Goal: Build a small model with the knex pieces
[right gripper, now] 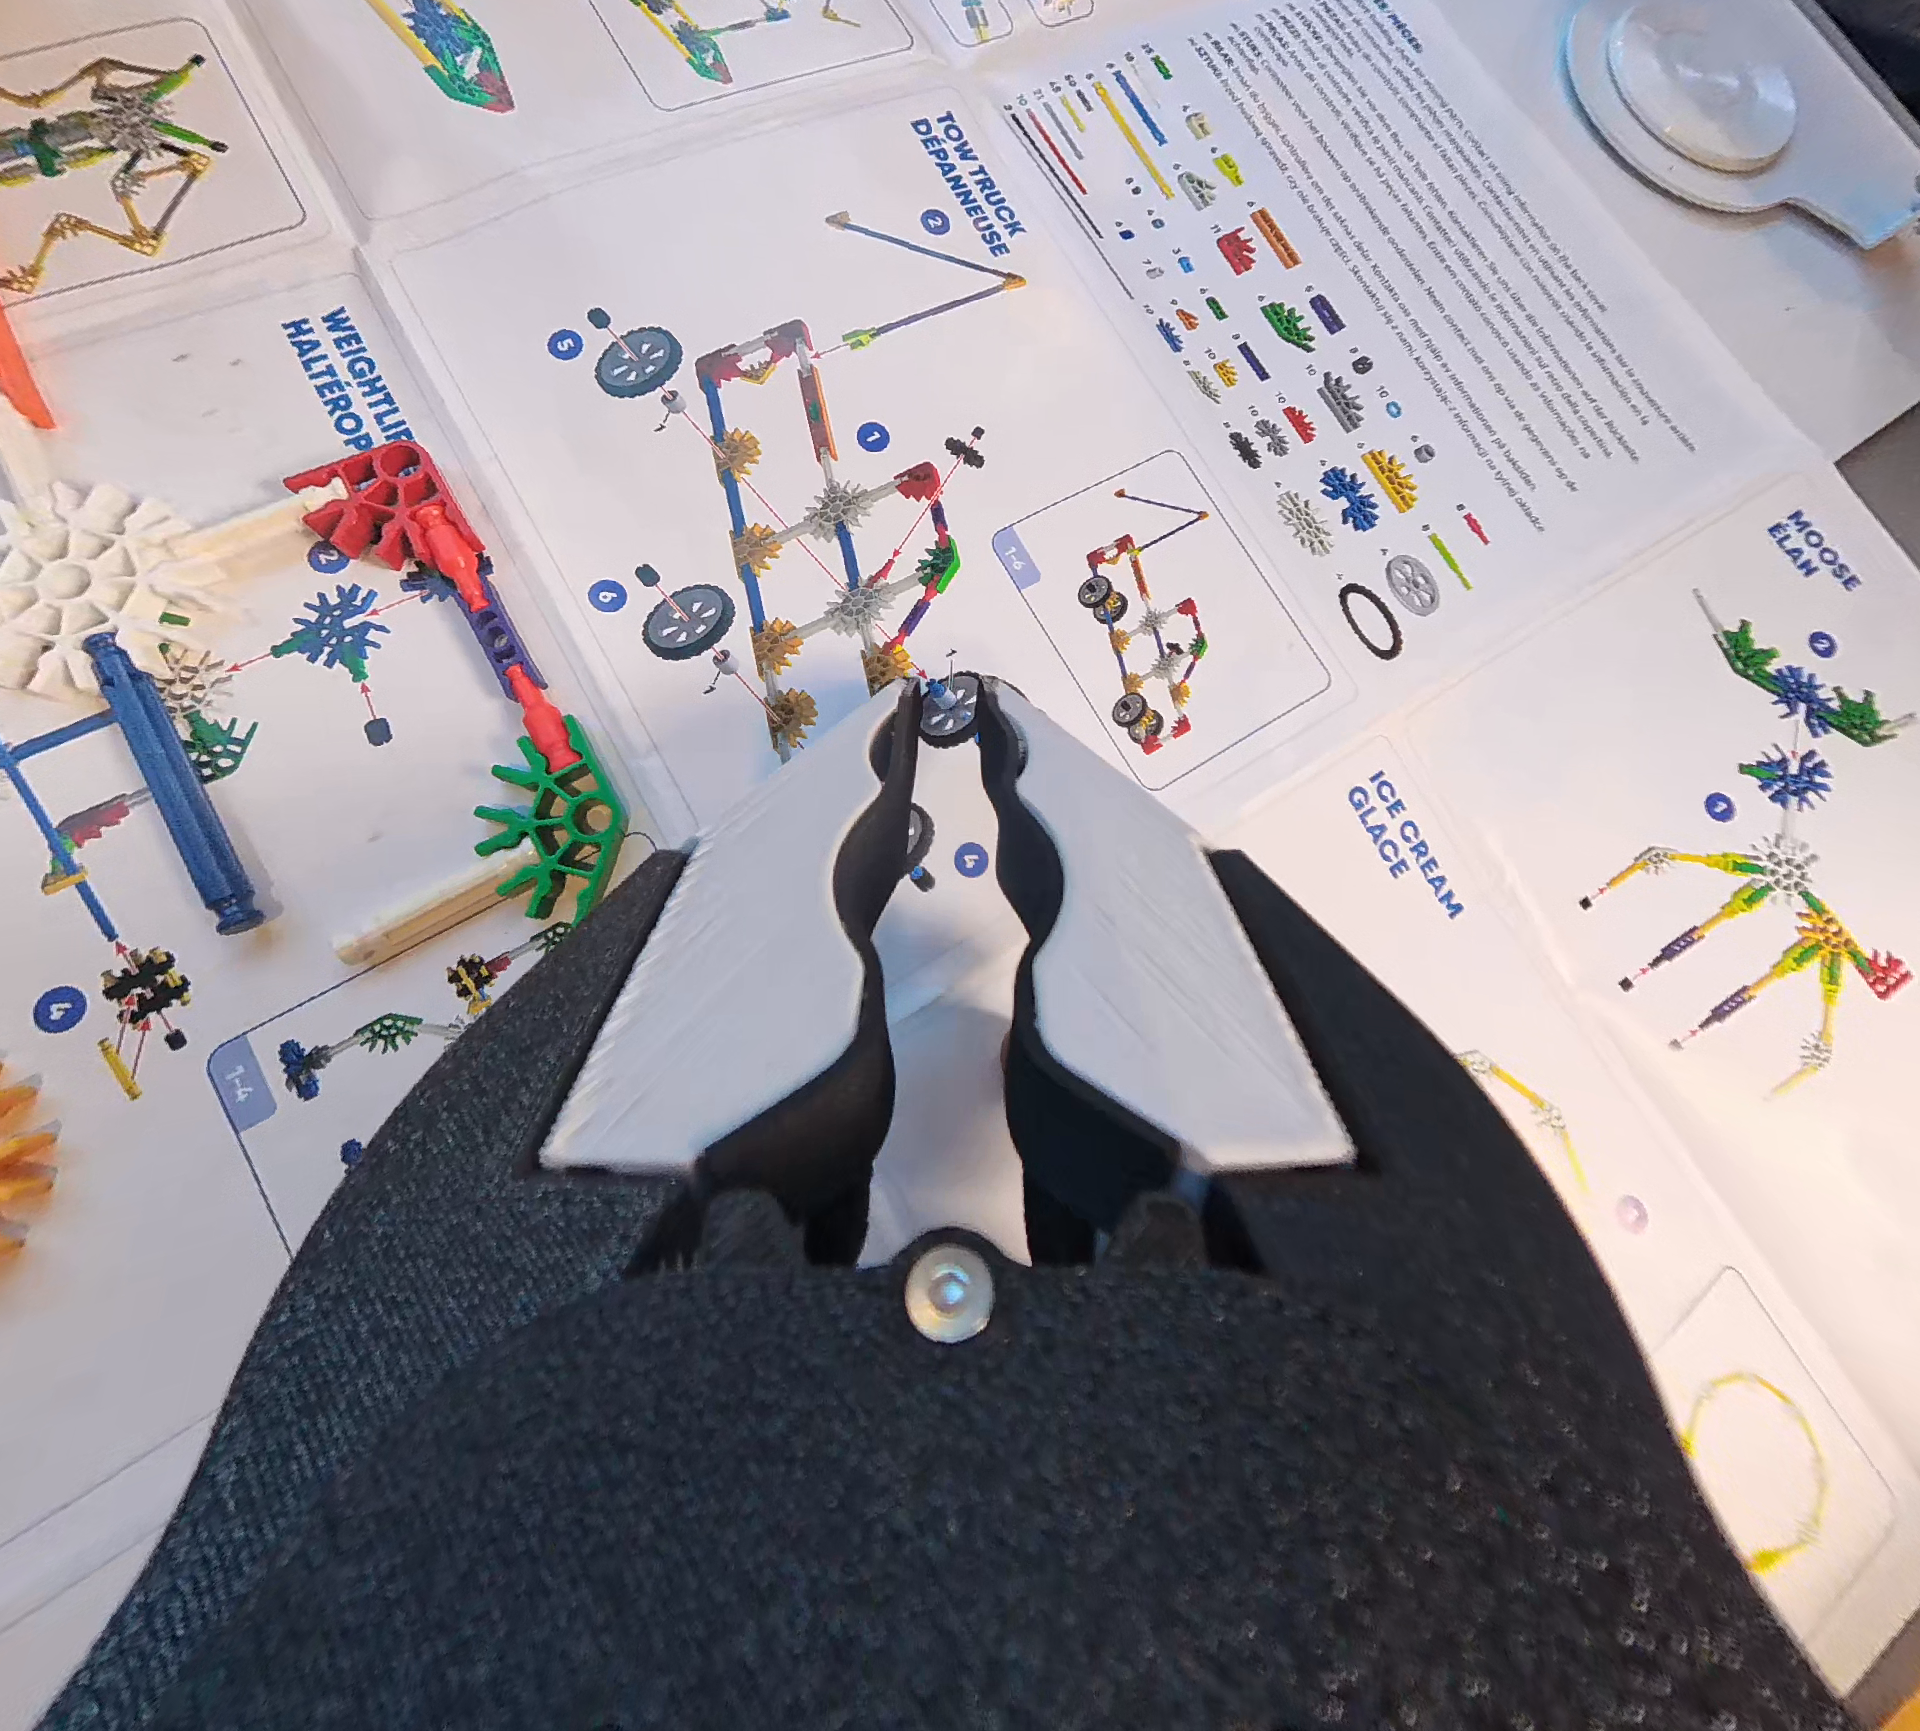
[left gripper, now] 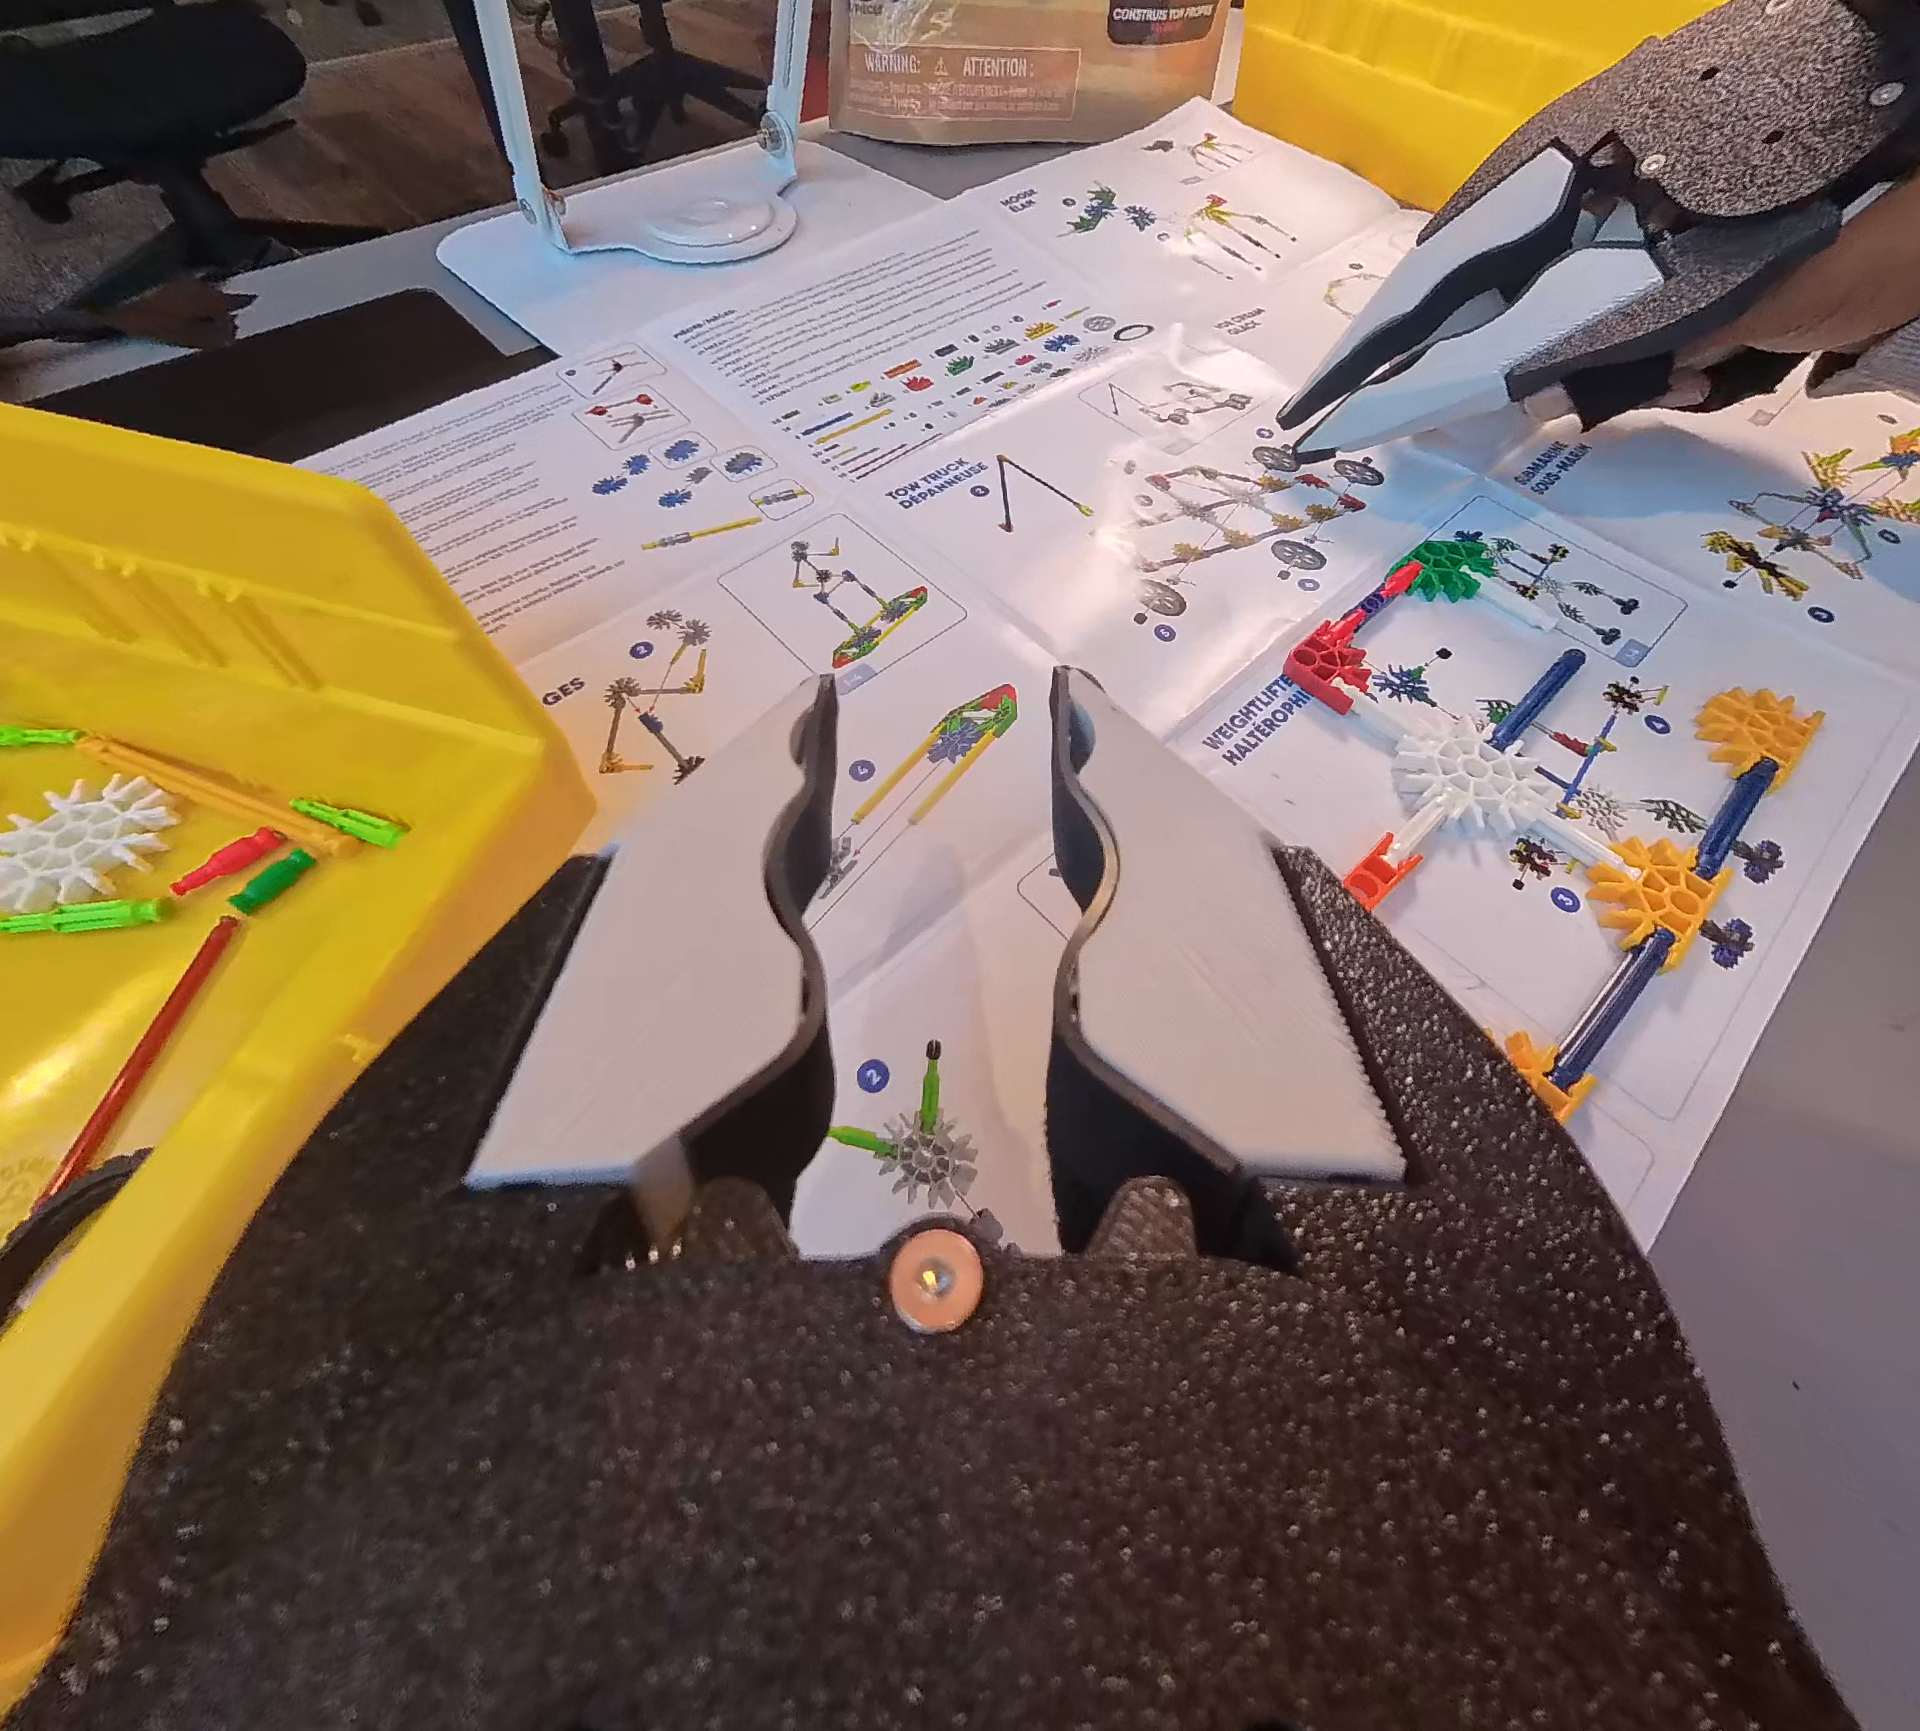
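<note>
Right wrist view | right tongs (right gripper: 948, 707) nearly clenched, empty, tips on instruction sheet (right gripper: 727, 247) | left tongs (left gripper: 940, 705) released, empty | red connector (right gripper: 384, 502) left of right tongs | keep tips light on paper

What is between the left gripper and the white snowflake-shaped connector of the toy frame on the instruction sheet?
Nothing visible stands between them. The left gripper hangs open over the instruction sheet, and only flat printed paper lies between it and the white connector. The red connector sits just off that line.
</note>
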### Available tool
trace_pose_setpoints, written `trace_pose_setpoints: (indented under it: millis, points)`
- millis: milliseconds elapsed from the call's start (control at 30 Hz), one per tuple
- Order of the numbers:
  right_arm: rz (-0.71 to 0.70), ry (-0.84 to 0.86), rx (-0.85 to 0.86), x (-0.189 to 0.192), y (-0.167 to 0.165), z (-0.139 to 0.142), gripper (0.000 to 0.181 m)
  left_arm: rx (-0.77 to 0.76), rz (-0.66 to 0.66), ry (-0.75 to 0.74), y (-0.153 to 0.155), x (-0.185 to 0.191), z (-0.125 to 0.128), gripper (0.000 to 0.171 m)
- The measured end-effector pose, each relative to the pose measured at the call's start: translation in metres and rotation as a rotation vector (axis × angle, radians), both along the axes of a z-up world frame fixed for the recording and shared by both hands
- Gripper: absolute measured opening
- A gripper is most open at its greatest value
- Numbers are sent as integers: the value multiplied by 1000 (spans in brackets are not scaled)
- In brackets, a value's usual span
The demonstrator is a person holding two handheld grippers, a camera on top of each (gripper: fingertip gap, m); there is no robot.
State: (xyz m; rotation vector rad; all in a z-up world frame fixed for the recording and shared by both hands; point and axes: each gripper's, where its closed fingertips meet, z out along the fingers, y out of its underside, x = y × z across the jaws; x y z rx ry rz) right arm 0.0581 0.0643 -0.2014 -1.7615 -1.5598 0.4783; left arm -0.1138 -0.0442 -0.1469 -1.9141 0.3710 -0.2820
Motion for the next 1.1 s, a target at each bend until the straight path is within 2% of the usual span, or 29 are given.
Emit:
trace_pose_setpoints:
  millis: [200, 400, 567, 633, 800, 867, 967, 1033, 1100]
  points:
    - [2, 43, 21, -4, -1, 11, 10, 2, 13, -10, 0, -3, 1, 39]
    - [-19, 293, 31, -12, -2, 64, 18, 21, 27, -10, 0, -6, 4, 29]
    - [8, 469, -14, -8, -31, 102, 18, 49, 36, -32, 0, -9, 9, 20]
    - [16, 483, 17, -3, -42, 103, 18, 53, 48, -45, 1, -12, 10, 18]
    - [-19, 442, 57, 15, -49, 81, 18, 87, 101, -33, 2, -25, 19, 17]
    - [-33, 435, 76, 21, -49, 80, 18, 136, 147, -32, 0, -39, 37, 17]
    - [-43, 462, 77, 26, -50, 85, 18, 209, 286, 11, -4, -87, 75, 18]
    - [-38, 477, 59, 26, -52, 85, 18, 168, 348, 14, -3, -121, 91, 20]
    - [-27, 481, 54, 24, -55, 85, 18, 62, 373, 44, 7, -148, 93, 27]
